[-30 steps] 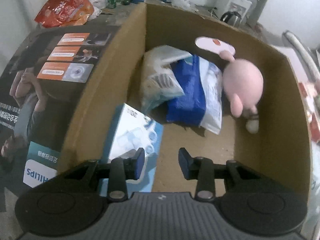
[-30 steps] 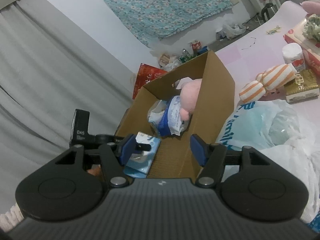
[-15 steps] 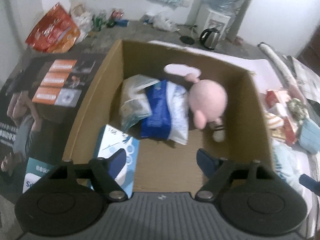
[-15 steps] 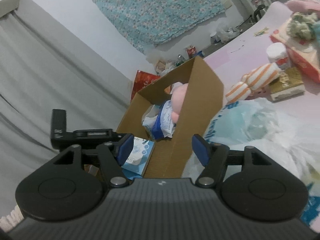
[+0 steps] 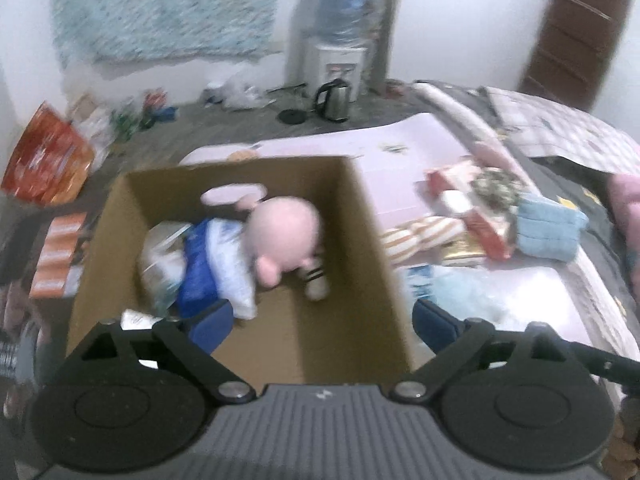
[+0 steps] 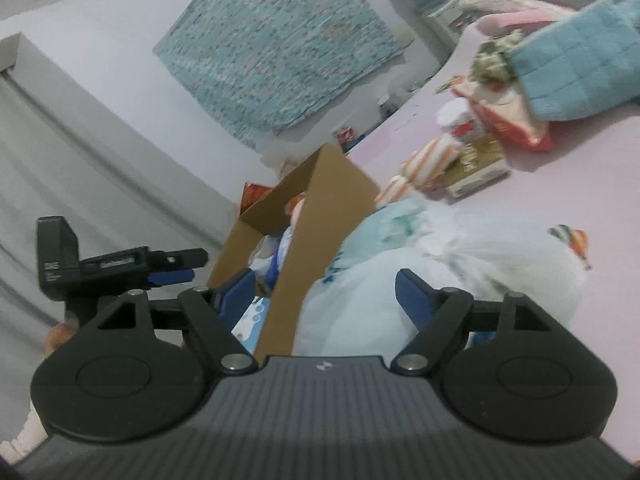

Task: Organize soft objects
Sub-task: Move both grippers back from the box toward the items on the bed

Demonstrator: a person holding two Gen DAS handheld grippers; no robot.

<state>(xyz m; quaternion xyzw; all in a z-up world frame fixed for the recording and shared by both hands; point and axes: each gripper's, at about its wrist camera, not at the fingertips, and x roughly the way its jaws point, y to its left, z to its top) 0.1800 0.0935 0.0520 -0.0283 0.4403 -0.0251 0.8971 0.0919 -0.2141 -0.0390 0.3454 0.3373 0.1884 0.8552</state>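
Over the cardboard box [image 5: 362, 216] hangs the left gripper [image 5: 322, 326], its blue-padded jaws spread wide with nothing between them; one fingertip sits above the box's near left corner, the other just outside the box's right wall. Inside the box, toward twelve o'clock from that gripper, a pink plush doll [image 5: 286, 236] lies against the far half of the floor, its round head leaning on a blue and white pack [image 5: 216, 268]. At about eleven o'clock a crinkled clear bag [image 5: 162, 260] is wedged beside the pack against the left wall. The box's brown floor is bare in front of the doll.

Outside the box, at two o'clock on the pink bed sheet [image 5: 404, 160], an orange-striped plush [image 5: 416, 236] lies next to a red packet [image 5: 480, 220] and a folded blue towel [image 5: 548, 228]. The view is blurred, so finer detail cannot be told.

From the right wrist view, the right gripper [image 6: 326, 290] is also spread wide and holds nothing. It straddles the box's right wall [image 6: 316, 232], with a pale plastic bag [image 6: 404, 264] touching the box at one o'clock and the striped plush beyond it. The left gripper's body shows at nine o'clock.
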